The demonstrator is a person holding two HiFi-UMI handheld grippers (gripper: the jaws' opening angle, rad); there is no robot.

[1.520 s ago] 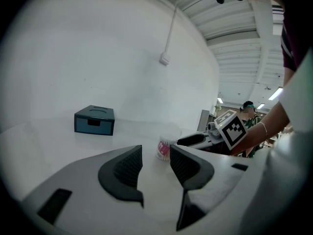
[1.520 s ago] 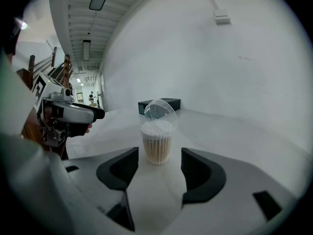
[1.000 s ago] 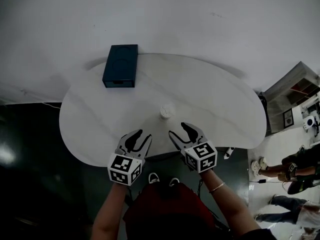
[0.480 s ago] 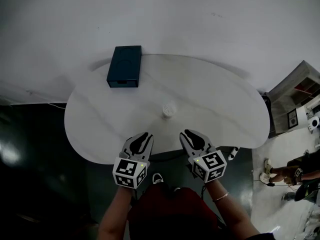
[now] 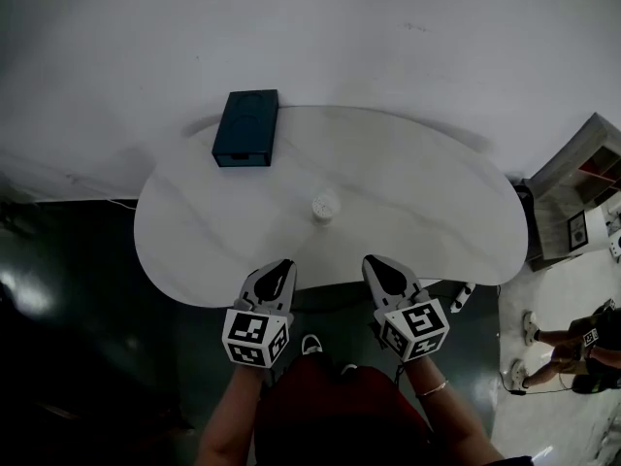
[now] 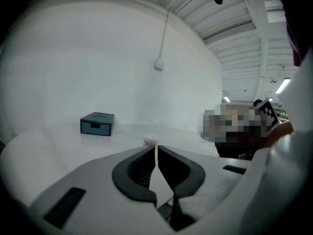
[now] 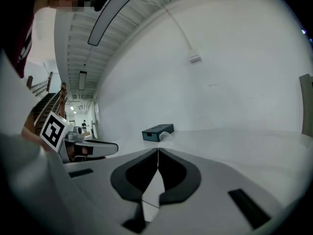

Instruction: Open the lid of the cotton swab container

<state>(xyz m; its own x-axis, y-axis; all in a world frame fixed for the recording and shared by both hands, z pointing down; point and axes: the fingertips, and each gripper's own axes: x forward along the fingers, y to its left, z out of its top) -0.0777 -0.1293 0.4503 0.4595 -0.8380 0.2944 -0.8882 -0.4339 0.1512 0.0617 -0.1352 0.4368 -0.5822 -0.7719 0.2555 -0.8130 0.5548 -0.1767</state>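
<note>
The cotton swab container [image 5: 325, 205] is a small white round tub with its lid on, standing near the middle of the white table [image 5: 427, 212]. Both grippers hover at the table's near edge, short of the container and apart from it. My left gripper [image 5: 279, 265] sits to the container's near left; its jaws are closing and meet tip to tip, with nothing between them. My right gripper [image 5: 376, 262], to the near right, is closing the same way, also with nothing held. In the left gripper view the container [image 6: 150, 142] peeks just beyond the shut tips [image 6: 156, 147]. In the right gripper view the container [image 7: 166, 136] lies far ahead.
A dark blue box [image 5: 246, 127] lies at the table's far left edge, also visible as the box [image 6: 97, 124] and the box [image 7: 157, 131]. A white wall [image 5: 310, 37] runs behind the table. Dark floor lies to the left. A person's legs [image 5: 568, 343] show at far right.
Both grippers' jaws have gone from open to shut and have drawn back toward the table's near edge. The container and the blue box stay in place.
</note>
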